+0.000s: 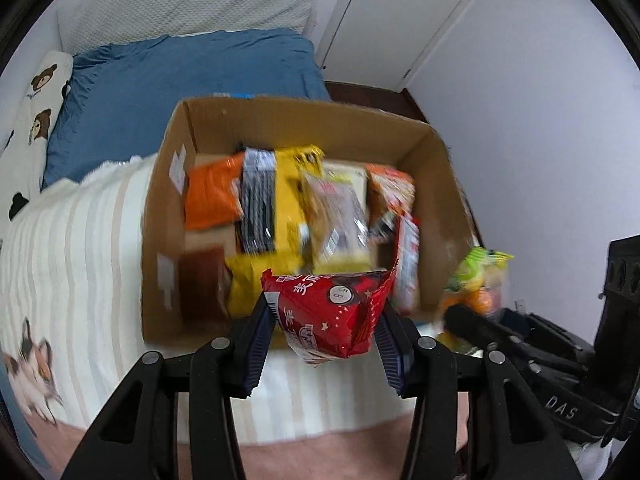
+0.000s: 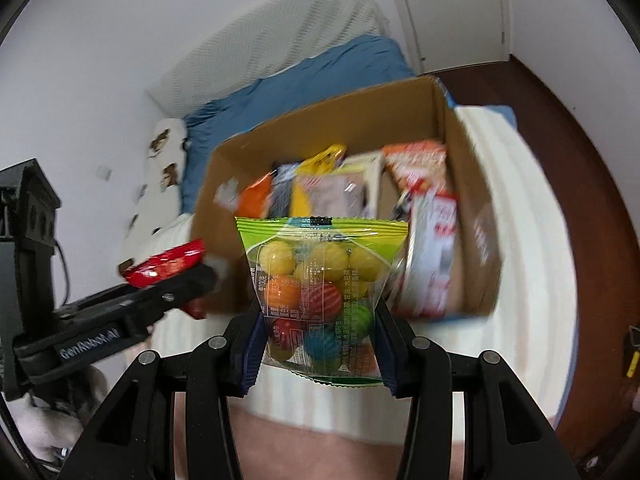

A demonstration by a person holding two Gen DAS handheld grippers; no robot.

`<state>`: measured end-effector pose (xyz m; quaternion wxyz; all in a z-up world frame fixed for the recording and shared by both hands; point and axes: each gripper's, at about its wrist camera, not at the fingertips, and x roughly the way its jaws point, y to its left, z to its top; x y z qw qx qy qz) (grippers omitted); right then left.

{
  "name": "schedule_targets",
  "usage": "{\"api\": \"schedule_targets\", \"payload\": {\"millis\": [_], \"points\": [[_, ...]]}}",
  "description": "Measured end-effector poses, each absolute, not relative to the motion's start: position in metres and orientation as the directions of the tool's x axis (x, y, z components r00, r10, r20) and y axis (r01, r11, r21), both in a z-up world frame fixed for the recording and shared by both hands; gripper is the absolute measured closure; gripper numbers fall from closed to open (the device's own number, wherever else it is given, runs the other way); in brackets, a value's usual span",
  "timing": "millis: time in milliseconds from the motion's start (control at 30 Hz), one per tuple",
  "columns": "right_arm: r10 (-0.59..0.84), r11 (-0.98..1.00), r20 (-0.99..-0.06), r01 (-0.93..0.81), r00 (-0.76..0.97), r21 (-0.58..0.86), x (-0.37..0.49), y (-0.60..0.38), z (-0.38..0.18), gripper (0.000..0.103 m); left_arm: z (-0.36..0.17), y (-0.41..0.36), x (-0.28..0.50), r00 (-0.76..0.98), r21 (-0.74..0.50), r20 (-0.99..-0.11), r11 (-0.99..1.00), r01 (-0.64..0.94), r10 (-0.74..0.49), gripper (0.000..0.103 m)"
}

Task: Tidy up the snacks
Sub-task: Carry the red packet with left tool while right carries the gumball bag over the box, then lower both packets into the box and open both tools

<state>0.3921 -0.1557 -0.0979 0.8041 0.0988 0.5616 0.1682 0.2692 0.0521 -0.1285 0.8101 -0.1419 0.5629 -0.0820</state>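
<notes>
My left gripper [image 1: 326, 324] is shut on a red snack packet [image 1: 330, 312] and holds it just in front of an open cardboard box [image 1: 164, 216] on the bed. My right gripper [image 2: 318, 334] is shut on a clear bag of coloured candy balls [image 2: 320, 280] with a green top, also held before the box [image 2: 476, 208]. The box holds several snack packets: orange [image 1: 210, 196], black-striped, yellow [image 1: 288, 200] and red-white ones. The left gripper with its red packet [image 2: 168, 266] shows at the left of the right wrist view. The candy bag [image 1: 480, 276] shows at the right of the left wrist view.
The box stands on a cream striped blanket [image 1: 76, 248] with a cat print. A blue pillow [image 1: 180, 76] and a bear-print cushion [image 1: 36, 120] lie behind it. White wall and a door [image 1: 384, 12] are at the back right. Dark wood floor [image 2: 568, 160] lies right of the bed.
</notes>
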Motion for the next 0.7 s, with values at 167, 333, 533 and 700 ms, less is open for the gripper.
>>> {"api": "schedule_targets", "payload": {"millis": [167, 333, 533, 700], "points": [[0.301, 0.953, -0.908, -0.118, 0.292, 0.278, 0.445, -0.146, -0.129, 0.053, -0.148, 0.072, 0.316, 0.304, -0.294, -0.916, 0.953, -0.07, -0.26, 0.058], [0.246, 0.969, -0.937, -0.098, 0.247, 0.229, 0.484, -0.14, -0.162, 0.053, -0.182, 0.085, 0.347, 0.242, -0.231, -0.949, 0.967, -0.107, -0.2, 0.056], [0.197, 0.98, -0.959, -0.05, 0.204, 0.191, 0.506, -0.139, -0.192, 0.009, -0.215, 0.089, 0.36, 0.188, -0.172, -0.971, 0.977, -0.125, -0.147, 0.018], [0.17, 0.985, -0.968, -0.076, 0.187, 0.158, 0.507, -0.131, -0.195, 0.007, -0.221, 0.089, 0.359, 0.18, -0.156, -0.975, 0.979, -0.13, -0.131, 0.008]]}}
